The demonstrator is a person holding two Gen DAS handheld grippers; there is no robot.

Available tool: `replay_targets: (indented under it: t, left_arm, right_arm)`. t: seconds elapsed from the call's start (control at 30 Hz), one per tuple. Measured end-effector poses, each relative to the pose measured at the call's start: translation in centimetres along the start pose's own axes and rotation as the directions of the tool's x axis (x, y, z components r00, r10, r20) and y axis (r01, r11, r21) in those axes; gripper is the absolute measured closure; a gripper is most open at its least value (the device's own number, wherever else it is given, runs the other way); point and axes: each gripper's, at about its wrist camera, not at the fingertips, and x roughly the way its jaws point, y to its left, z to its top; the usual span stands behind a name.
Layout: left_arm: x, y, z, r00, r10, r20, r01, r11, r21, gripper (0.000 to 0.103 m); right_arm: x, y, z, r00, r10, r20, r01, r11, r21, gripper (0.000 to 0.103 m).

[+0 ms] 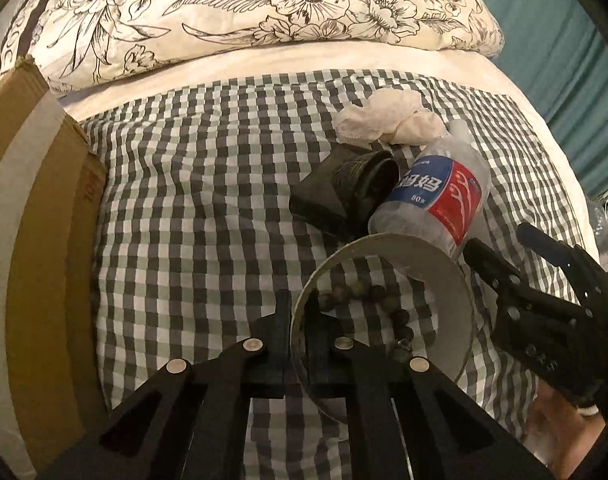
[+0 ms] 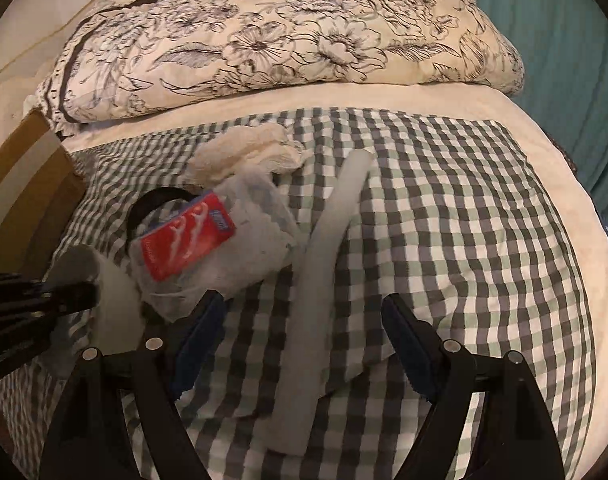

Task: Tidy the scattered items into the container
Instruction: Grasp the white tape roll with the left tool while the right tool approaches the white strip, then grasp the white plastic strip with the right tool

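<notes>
My left gripper (image 1: 297, 320) is shut on the wall of a wide white ring (image 1: 436, 280), one finger inside it and one outside. A string of dark beads (image 1: 364, 298) lies inside the ring on the checked bedcover. Just beyond lie a clear plastic bottle (image 1: 436, 196) with a red and blue label, a black object (image 1: 340, 196) and a crumpled white cloth (image 1: 388, 116). My right gripper (image 2: 304, 316) stands open over a long pale grey strip (image 2: 324, 256), with the bottle (image 2: 207, 240) close to its left finger. It also shows as the right gripper (image 1: 504, 246) beside the bottle.
A brown cardboard box (image 1: 35, 220) stands at the bed's left edge, seen again as the box (image 2: 19, 200). A flowered pillow (image 1: 263, 12) lies along the far side. A teal curtain (image 2: 564, 60) hangs to the right. The left gripper (image 2: 43, 300) and ring (image 2: 111, 292) sit at the left.
</notes>
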Motion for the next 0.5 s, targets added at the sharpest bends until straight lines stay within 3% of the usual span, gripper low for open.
replay_targets:
  t: [0.2, 0.23, 0.3, 0.33, 0.47, 0.5]
  left_arm:
    - [-0.4, -0.4, 0.1, 1.000, 0.010, 0.014, -0.010, 1.000, 0.014, 0.097]
    - [-0.5, -0.4, 0.2, 1.000, 0.011, 0.016, -0.011, 1.000, 0.015, 0.097]
    - [-0.6, -0.3, 0.2, 1.000, 0.012, 0.018, -0.012, 1.000, 0.013, 0.097]
    - [-0.7, -0.2, 0.3, 1.000, 0.013, 0.019, -0.013, 1.000, 0.013, 0.097]
    - [-1.0, 0.0, 0.3, 1.000, 0.014, 0.024, -0.014, 1.000, 0.010, 0.097]
    - [-1.1, 0.1, 0.3, 1.000, 0.013, 0.026, -0.014, 1.000, 0.009, 0.097]
  right_arm:
    - [1.5, -1.0, 0.3, 0.999, -0.015, -0.041, 0.016, 0.999, 0.029, 0.023]
    - [1.7, -1.0, 0.4, 0.999, -0.029, -0.045, 0.031, 0.999, 0.027, 0.027]
    - [1.9, -1.0, 0.6, 0.997, -0.057, -0.051, 0.059, 0.998, 0.028, 0.056]
    - [2.1, -1.1, 0.8, 0.997, -0.059, -0.058, 0.061, 0.998, 0.034, 0.061]
    - [2.6, -0.8, 1.1, 0.994, -0.071, -0.082, 0.074, 0.997, 0.034, 0.065]
    - [2.6, -0.6, 1.1, 0.994, -0.072, -0.085, 0.075, 0.997, 0.028, 0.073]
